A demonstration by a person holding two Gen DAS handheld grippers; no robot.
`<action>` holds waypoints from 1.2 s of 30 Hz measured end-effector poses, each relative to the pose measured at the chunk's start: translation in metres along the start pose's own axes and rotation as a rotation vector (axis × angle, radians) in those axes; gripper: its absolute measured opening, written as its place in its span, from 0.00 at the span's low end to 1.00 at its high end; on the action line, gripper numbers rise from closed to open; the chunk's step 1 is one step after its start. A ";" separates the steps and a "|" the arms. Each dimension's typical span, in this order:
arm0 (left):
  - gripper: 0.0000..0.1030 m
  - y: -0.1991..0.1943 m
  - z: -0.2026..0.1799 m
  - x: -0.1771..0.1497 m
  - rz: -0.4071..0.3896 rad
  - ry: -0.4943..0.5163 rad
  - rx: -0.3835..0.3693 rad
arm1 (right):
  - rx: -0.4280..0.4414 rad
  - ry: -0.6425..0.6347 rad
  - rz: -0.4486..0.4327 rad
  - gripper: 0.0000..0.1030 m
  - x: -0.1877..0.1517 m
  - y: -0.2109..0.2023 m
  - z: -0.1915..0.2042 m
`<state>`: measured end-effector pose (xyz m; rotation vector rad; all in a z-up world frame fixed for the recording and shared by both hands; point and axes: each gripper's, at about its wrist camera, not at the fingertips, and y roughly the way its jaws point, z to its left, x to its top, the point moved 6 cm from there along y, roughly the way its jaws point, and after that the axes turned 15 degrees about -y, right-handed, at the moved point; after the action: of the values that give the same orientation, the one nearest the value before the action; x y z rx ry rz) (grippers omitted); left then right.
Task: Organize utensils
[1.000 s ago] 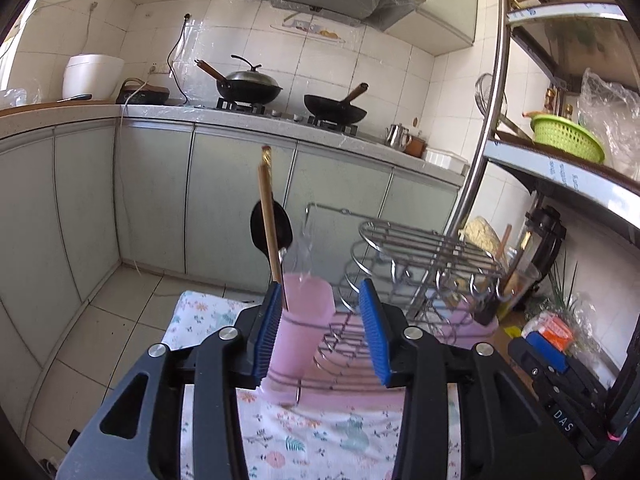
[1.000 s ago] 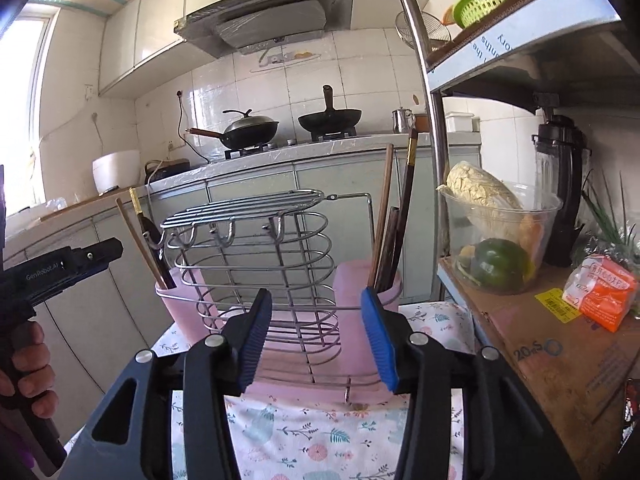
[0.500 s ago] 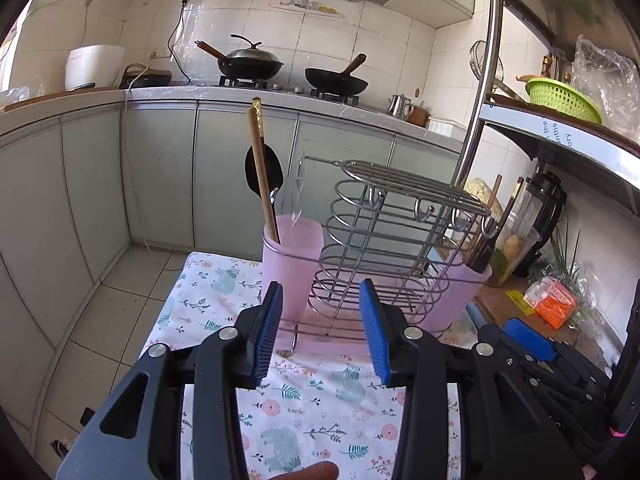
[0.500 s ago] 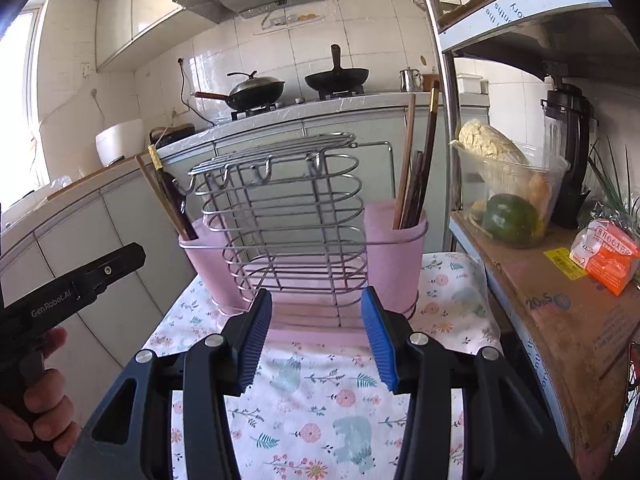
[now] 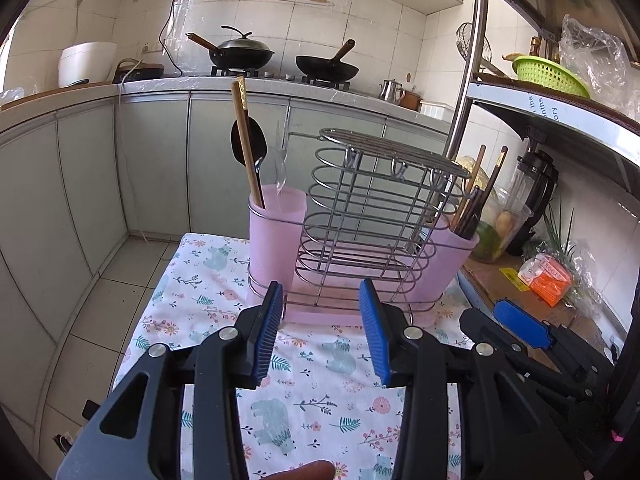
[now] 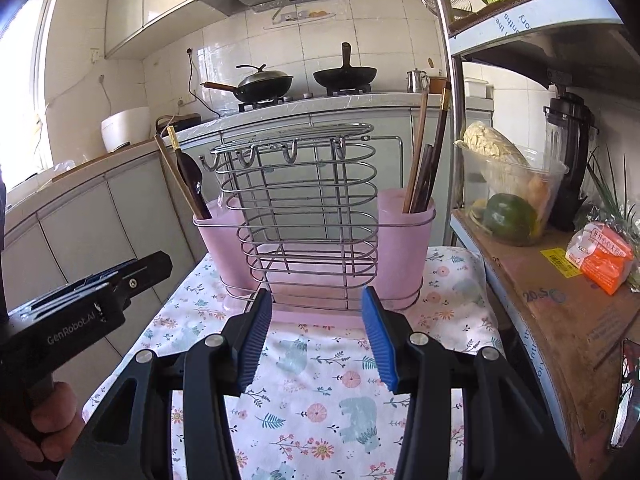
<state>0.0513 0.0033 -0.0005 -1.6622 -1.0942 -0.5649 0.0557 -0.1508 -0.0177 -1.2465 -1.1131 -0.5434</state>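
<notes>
Jaws of the left gripper [image 5: 320,332] parted and empty, blue pads framing only patterned cloth; jaws of the right gripper [image 6: 316,336] likewise apart with nothing between them. Just beyond both sets of tips, on the floral tablecloth [image 6: 340,376], the wire utensil rack [image 6: 300,216] — upright, a pink cup slotted into each end ring, a pink drip tray beneath. In the left pink cup [image 5: 276,236]: a gold-tipped pair of chopsticks [image 5: 246,140], a black spoon [image 5: 248,144] and a clear plastic utensil, all leaning. In the right pink cup [image 6: 404,240]: a bundle of dark and wooden chopsticks [image 6: 428,160] standing nearly upright. Probably sorted this way on purpose — eating sticks at one end, mixed pieces at the other — though impossible to say whether the stray chopsticks on the left are meant to stay there. Both grippers held low and level with the rack's base, well below the utensil handles, near the rack but touching nothing. Judging by empty jaws and filled cups, either close to finished or poised before another pick; nothing loose visible on the cloth.
</notes>
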 end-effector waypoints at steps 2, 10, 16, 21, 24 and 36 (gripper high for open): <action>0.39 0.000 -0.001 -0.002 0.003 0.003 0.001 | -0.003 0.000 0.004 0.45 -0.001 0.000 0.000; 0.39 0.002 -0.001 -0.004 0.013 0.007 -0.003 | -0.010 -0.011 0.014 0.45 0.000 0.003 0.000; 0.39 0.003 -0.001 -0.008 0.022 0.012 -0.007 | -0.009 -0.016 0.027 0.45 -0.003 0.007 0.003; 0.39 0.005 -0.001 -0.009 0.027 0.011 -0.007 | -0.011 -0.010 0.031 0.45 -0.005 0.009 0.001; 0.39 0.006 -0.001 -0.009 0.030 0.010 -0.007 | -0.011 -0.009 0.035 0.45 -0.006 0.010 0.000; 0.39 0.010 0.001 -0.012 0.044 0.008 -0.008 | -0.006 -0.012 0.049 0.45 -0.009 0.015 0.001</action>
<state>0.0541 -0.0015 -0.0154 -1.6855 -1.0488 -0.5474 0.0646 -0.1478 -0.0325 -1.2804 -1.0884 -0.5033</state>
